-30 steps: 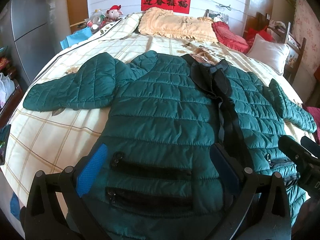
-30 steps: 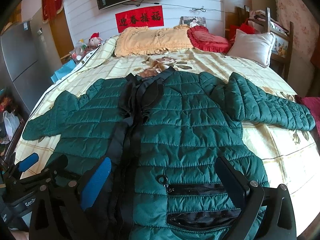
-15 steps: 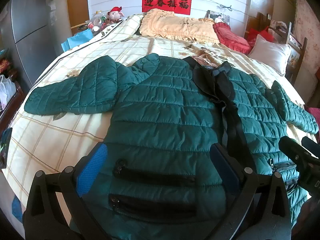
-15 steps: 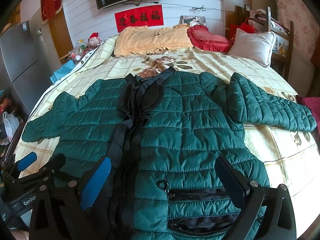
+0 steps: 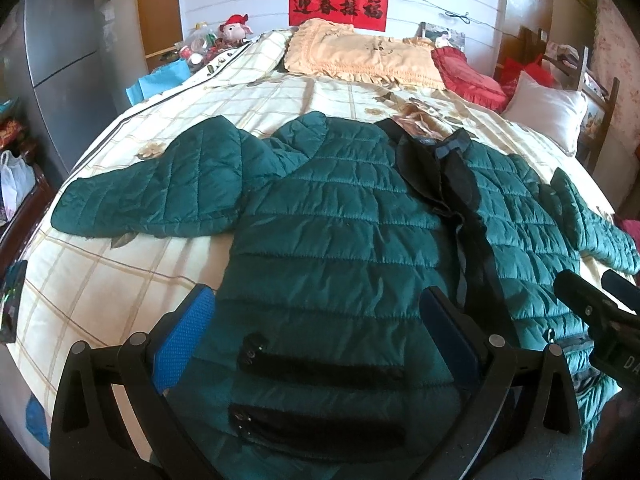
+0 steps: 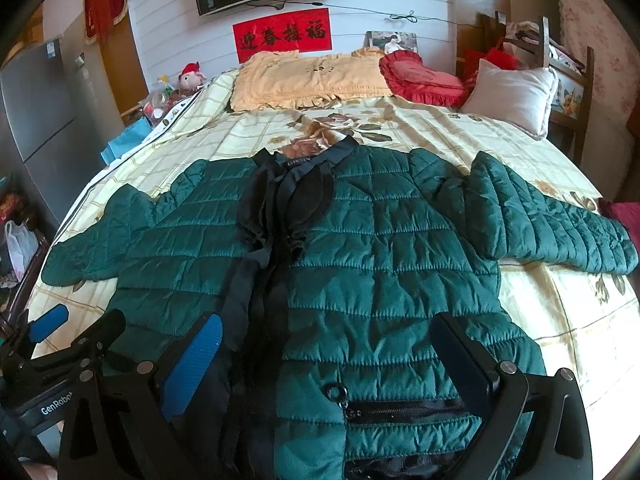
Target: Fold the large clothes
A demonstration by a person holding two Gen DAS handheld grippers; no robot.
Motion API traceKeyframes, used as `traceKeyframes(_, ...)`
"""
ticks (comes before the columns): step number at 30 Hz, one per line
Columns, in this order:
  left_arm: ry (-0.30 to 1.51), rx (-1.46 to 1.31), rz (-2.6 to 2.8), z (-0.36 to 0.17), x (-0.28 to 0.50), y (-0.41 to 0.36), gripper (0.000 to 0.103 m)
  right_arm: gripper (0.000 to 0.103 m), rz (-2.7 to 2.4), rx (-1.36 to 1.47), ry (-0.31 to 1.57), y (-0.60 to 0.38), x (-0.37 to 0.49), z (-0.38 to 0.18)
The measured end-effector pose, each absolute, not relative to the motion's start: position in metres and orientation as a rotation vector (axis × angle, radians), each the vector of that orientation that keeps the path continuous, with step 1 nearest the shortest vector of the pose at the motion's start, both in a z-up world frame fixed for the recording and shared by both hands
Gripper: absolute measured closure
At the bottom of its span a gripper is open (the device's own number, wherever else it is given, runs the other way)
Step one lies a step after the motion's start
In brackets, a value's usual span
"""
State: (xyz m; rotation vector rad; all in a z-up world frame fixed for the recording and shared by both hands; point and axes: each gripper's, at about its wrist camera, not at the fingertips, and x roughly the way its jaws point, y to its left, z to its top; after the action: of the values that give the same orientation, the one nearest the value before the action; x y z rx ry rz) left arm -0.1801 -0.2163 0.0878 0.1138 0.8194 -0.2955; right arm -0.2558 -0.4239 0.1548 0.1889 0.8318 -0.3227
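Note:
A dark green quilted jacket [image 5: 340, 216] with a black zip front lies flat on the bed, front up, both sleeves spread out; it also shows in the right wrist view [image 6: 380, 248]. My left gripper [image 5: 316, 340] is open, hovering over the jacket's left lower half above two black pocket zips. My right gripper [image 6: 332, 360] is open over the jacket's right lower half, above its pocket zip. Each gripper shows at the edge of the other's view: the right one [image 5: 600, 304], the left one [image 6: 76, 328].
The bed has a cream checked floral cover [image 5: 120, 280]. A yellow pillow [image 6: 308, 76], red pillow [image 6: 420, 80] and white pillow [image 6: 512, 96] lie at the head. A grey fridge [image 5: 60, 60] stands left; a wooden chair [image 6: 568, 80] stands right.
Both grippers have drawn back and up slightly from the jacket's hem, so more of the jacket and bed shows. The jacket has not moved.

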Motion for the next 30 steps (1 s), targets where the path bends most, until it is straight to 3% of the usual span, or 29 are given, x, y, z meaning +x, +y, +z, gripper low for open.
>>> traceKeyframes(30, 0.82, 0.101, -0.227, 0.086, -0.154, -0.191, 0.001, 0.0, -0.286, 0.208, 0.854, -0.416, -0.227, 0.138)
